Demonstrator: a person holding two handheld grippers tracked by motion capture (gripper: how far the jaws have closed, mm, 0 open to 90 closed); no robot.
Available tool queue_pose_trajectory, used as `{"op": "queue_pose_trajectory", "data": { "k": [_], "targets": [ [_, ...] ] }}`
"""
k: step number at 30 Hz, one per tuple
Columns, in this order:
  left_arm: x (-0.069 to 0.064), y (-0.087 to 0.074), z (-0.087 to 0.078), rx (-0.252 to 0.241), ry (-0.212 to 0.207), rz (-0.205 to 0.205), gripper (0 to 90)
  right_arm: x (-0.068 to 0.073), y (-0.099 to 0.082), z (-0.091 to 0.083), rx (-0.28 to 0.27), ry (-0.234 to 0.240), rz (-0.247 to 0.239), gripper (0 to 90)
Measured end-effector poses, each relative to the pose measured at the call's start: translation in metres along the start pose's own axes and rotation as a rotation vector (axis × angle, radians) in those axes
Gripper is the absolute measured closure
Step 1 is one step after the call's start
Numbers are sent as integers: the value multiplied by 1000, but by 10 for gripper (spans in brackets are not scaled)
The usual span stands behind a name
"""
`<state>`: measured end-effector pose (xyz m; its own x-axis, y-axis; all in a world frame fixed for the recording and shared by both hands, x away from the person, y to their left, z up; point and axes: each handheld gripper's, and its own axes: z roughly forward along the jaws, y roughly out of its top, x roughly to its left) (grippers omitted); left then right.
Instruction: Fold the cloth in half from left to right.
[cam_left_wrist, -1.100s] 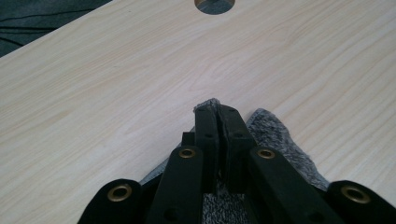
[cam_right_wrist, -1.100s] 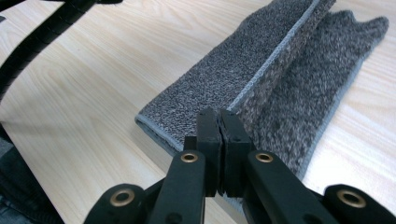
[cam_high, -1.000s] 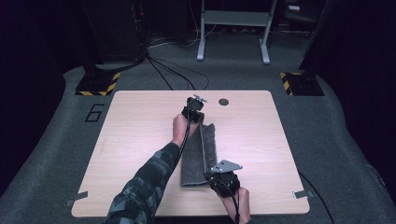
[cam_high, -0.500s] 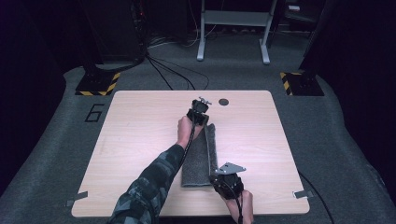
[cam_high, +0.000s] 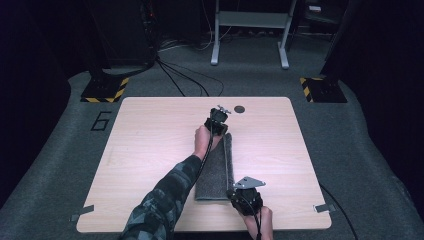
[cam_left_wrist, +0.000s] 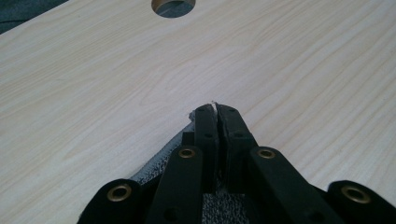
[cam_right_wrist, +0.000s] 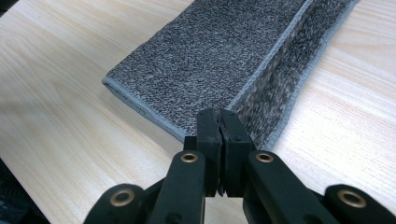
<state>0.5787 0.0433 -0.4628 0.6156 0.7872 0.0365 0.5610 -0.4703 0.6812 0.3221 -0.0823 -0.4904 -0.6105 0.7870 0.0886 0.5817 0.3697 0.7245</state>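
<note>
while both grippers pinch the grey towel, their jaws clamp opposite corners on the table.

A camouflage-patterned sleeve is worn on the left arm. Each gripper, left and right, is built of black jaws fixed with brass rivets; a grey three-cornered plate and a black cable are carried.

Grey speckled towel with lighter hemmed edge, folded into a long narrow strip, flat on surface. Far corner pinched in closed left tongs, near corner in closed right tongs. Top layer's long edge lifted between the tongs, forming a ridge.
</note>
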Motion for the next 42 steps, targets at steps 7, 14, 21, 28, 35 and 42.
{"op": "queue_pose_trajectory", "data": {
  "k": [7,14,21,28,35,42],
  "targets": [
    [0,0,3,5,-50,-18,529,-3,-3,-2,2,-16,4,874],
    [8,1,-9,-10,-49,-39,278,-7,-7,-4,48,-63,27,755],
    [29,-16,-38,-21,-75,-84,214,-23,-9,-19,6,-83,68,564],
    [45,-40,-46,11,-26,-91,204,-31,4,-4,-10,-52,53,366],
    [50,-64,-37,86,21,-106,187,-35,11,24,59,-97,14,300],
    [36,-82,-31,124,48,-60,187,-32,1,29,127,-103,-42,301]
  ]
}}
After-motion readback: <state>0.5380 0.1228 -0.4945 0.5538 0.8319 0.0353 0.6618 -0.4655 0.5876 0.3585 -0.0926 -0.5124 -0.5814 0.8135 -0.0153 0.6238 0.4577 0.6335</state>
